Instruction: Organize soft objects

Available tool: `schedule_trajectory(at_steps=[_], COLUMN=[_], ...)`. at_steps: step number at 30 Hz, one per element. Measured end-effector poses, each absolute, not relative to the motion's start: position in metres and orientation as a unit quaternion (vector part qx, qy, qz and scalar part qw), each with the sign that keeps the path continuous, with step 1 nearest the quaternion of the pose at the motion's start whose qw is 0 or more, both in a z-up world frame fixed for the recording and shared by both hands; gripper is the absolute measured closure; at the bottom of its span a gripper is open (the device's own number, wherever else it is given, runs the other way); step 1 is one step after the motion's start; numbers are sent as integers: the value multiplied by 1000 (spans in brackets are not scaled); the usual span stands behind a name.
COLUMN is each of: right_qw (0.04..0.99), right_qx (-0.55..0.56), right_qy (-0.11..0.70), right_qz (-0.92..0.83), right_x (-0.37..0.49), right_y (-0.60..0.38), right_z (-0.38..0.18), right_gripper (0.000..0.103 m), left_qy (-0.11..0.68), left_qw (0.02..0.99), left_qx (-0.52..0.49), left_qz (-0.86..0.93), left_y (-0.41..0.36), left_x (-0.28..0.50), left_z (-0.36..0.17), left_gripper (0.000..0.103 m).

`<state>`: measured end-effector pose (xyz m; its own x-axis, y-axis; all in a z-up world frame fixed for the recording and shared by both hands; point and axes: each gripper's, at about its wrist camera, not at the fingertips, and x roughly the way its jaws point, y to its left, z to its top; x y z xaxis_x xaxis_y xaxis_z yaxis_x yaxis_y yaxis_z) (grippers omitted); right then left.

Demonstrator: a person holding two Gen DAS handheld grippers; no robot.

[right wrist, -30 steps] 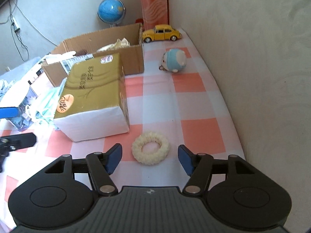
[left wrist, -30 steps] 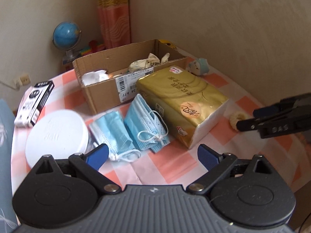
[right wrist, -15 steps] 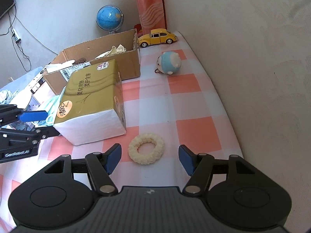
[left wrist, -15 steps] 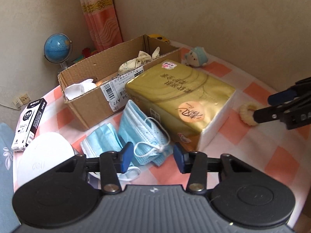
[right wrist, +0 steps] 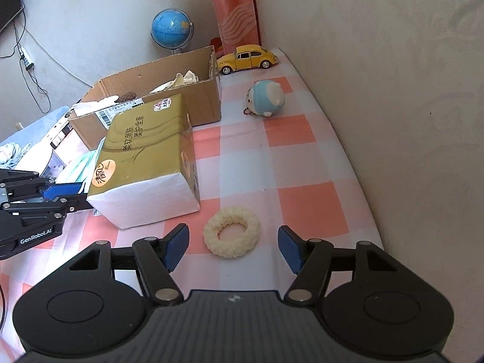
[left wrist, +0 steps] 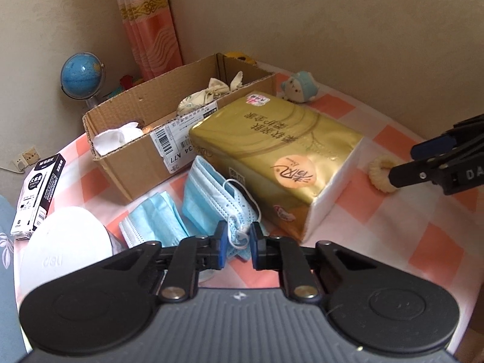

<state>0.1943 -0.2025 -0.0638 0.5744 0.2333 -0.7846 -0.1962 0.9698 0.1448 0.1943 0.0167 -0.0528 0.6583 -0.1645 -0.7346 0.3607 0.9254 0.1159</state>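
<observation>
My left gripper jaws look clamped on face mask edge, I think; right gripper jaws wide apart, scrunchie btwn them.

Left wrist view: low over the table's left edge — faces the cardboard box and back wall.
Right wrist view: low at the right side, facing along the wall.
Shared: gold tissue pack, box, globe — seen from opposite flanks.
</observation>
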Motion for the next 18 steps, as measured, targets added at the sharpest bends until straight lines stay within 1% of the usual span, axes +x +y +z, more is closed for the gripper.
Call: schedule_trajectory(at_steps=[9,11,12,13,15,16,17,18], right_qw=[890,890,890,891,890,890,889,889], right_qx=[13,9,6,4,2,1,-2,-7], right_qy=[438,437,437,436,434,435,436,437], right_qz=[126,128,129,130,136,139,137,137], right_x=[185,183,183,183,182,182,182,182], right_y=[-200,-199,-198,-198,-197,-196,-196,-195], right_z=[-55,-55,-55,-56,-57,-59,-61,-63], right_gripper=[33,32,30,28,27,27,27,27], left_qy=[402,408,410,411,410,410,410,407], left_qw=[891,889,888,888,890,891,892,895], left_qx=[114,110,109,111,111,110,107,102], left_qz=[-175,-180,-178,-173,-166,-162,-158,-154], left_y=[22,23,24,24,24,24,24,24], left_x=[157,147,142,138,134,133,133,134], left_z=[-39,-37,-37,-37,-37,-38,-38,-39], left_gripper=[90,90,88,84,81,74,62,55])
